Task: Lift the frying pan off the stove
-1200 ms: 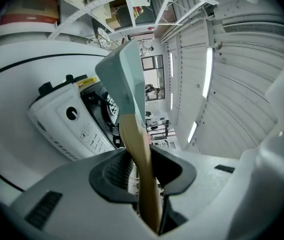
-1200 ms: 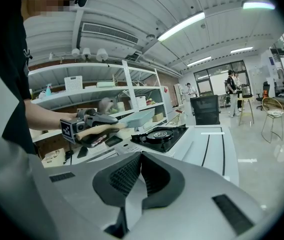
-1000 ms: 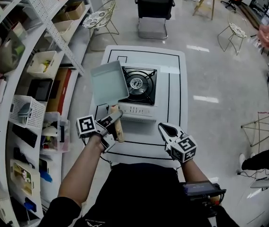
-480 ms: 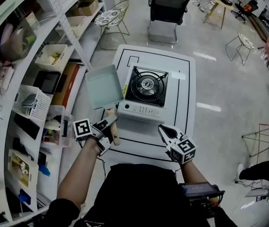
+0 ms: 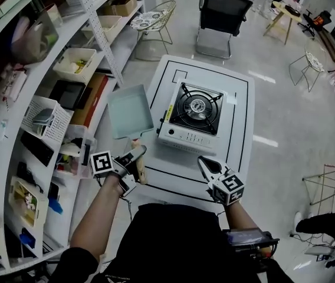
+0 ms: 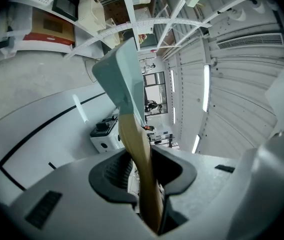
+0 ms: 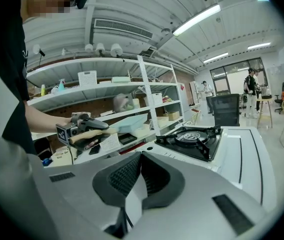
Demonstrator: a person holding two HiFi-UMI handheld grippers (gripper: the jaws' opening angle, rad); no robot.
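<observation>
The pale green square frying pan [image 5: 130,111] hangs in the air left of the portable gas stove [image 5: 194,117], over the white table's [image 5: 238,135] left edge. My left gripper [image 5: 137,155] is shut on its wooden handle [image 5: 140,168]. In the left gripper view the handle [image 6: 138,154] runs up between the pads to the pan [image 6: 123,79], with the stove [image 6: 103,134] behind. My right gripper [image 5: 205,163] floats shut and empty near the table's front edge. The right gripper view shows its jaws [image 7: 141,160] closed, the bare burner [image 7: 193,138] ahead and the pan [image 7: 131,124] off to the left.
White shelving [image 5: 49,93] with baskets, boxes and trays runs along the left, close to the pan. A black office chair [image 5: 223,19] and a wire chair [image 5: 154,19] stand beyond the table. Black lines mark the tabletop around the stove.
The pan has moved left, from overlapping the stove's left side to well apart from it. Both grippers have shifted with it; the left keeps its grip on the handle.
</observation>
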